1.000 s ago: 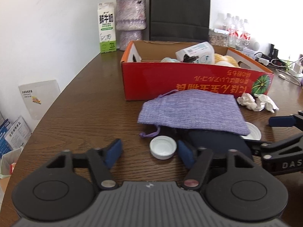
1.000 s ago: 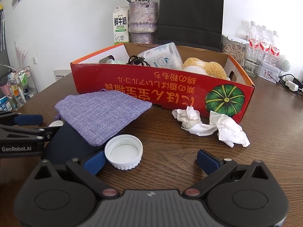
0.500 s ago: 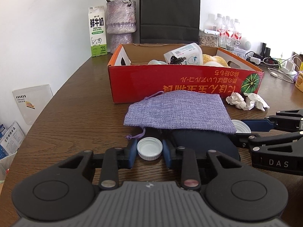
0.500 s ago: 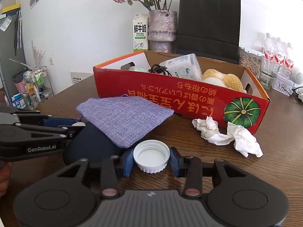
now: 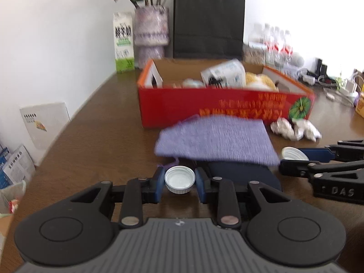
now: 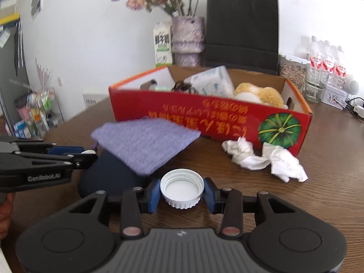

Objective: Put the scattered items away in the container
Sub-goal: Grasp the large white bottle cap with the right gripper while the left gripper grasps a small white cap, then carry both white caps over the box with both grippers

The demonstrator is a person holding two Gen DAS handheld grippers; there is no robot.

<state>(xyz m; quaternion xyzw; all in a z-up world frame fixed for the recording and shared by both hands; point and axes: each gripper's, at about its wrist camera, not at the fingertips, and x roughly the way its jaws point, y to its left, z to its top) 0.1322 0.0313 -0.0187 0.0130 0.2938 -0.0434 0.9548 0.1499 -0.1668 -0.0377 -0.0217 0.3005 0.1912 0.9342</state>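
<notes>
My left gripper is shut on a small white bottle cap, held a little above the brown table. My right gripper is shut on a larger white cap, also just off the table. Each gripper shows side-on in the other's view: the right gripper with its cap, the left gripper with its own. Ahead lies a purple cloth pouch over a dark blue object. Behind it stands the red cardboard box, holding several items. Crumpled white tissue lies by the box's front right corner.
A milk carton, a vase of flowers and a black paper bag stand behind the box. Water bottles and cables crowd the far right. The table's left edge runs near the wall.
Both grippers closed on their caps, the right from wide open. Both views have since tilted and risen slightly, with the caps lifted just off the table.
</notes>
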